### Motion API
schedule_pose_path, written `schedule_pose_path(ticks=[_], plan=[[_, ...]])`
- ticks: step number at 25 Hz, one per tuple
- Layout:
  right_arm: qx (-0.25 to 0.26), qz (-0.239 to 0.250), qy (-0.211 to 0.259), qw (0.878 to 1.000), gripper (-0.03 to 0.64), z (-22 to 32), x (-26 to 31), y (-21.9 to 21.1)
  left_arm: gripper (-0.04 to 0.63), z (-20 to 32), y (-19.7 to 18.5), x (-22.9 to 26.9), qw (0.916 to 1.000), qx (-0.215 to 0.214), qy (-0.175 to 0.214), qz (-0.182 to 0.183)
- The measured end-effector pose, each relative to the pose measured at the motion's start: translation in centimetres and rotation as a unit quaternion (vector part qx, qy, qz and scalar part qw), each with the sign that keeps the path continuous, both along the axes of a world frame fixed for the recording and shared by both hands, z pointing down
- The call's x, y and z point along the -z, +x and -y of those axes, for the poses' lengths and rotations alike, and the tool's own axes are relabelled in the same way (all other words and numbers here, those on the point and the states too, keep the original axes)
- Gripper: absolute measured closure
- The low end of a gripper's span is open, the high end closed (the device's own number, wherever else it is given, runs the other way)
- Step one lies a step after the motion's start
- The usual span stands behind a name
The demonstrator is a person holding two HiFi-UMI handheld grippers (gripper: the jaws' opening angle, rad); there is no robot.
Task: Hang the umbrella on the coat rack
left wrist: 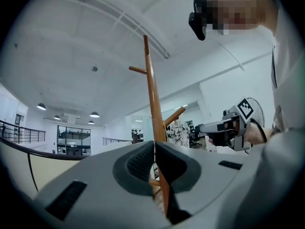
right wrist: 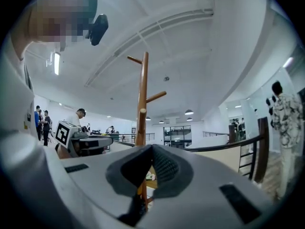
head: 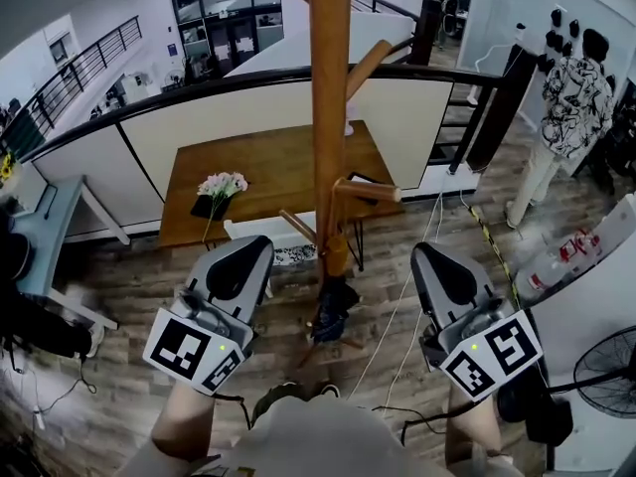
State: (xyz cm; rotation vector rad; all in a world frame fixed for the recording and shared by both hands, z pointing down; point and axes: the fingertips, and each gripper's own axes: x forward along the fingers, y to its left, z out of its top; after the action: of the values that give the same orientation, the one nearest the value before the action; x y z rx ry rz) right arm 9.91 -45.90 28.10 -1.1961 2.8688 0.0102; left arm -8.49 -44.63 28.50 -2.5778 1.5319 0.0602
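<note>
umbrella (head: 333,311), dark and folded, beside coat rack (head: 329,117).

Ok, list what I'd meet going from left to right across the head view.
Grey left gripper with its black-and-white marker cube → tall wooden coat rack pole → grey right gripper with its own marker cube → person in a black-and-white patterned shirt.

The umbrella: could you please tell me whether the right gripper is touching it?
Apart. The head view shows bare floor between the umbrella and the right gripper.
</note>
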Motion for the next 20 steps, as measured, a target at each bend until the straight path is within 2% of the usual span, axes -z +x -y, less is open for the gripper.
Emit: schedule_pose_path(ticks=[4, 8, 15, 20], plan=[[-0.005, 0.003, -0.012, 1.000, 0.612, -0.5, -1.4, 0.3, 0.586, -0.4, 0.1, -1.2, 0.9998, 0.012, -0.007, 0.012], [-0.020, -0.030, -0.017, 0.999, 0.612, -0.6, -3.5, 0.7, 0.586, -0.5, 0.5, -2.5, 0.9993, 0.019, -0.019, 0.025], [0.007, -0.032, -0.071, 0.997, 0.613, -1.5, -7.7, -0.4, 0.586, -0.6, 1.0, -6.9, 0.9972, 0.026, -0.065, 0.026], [0.023, -0.028, -0.076, 0.996, 0.613, -1.9, -7.7, -1.3, 0.586, -0.7, 1.2, -6.9, 0.9969, 0.027, -0.069, 0.026]])
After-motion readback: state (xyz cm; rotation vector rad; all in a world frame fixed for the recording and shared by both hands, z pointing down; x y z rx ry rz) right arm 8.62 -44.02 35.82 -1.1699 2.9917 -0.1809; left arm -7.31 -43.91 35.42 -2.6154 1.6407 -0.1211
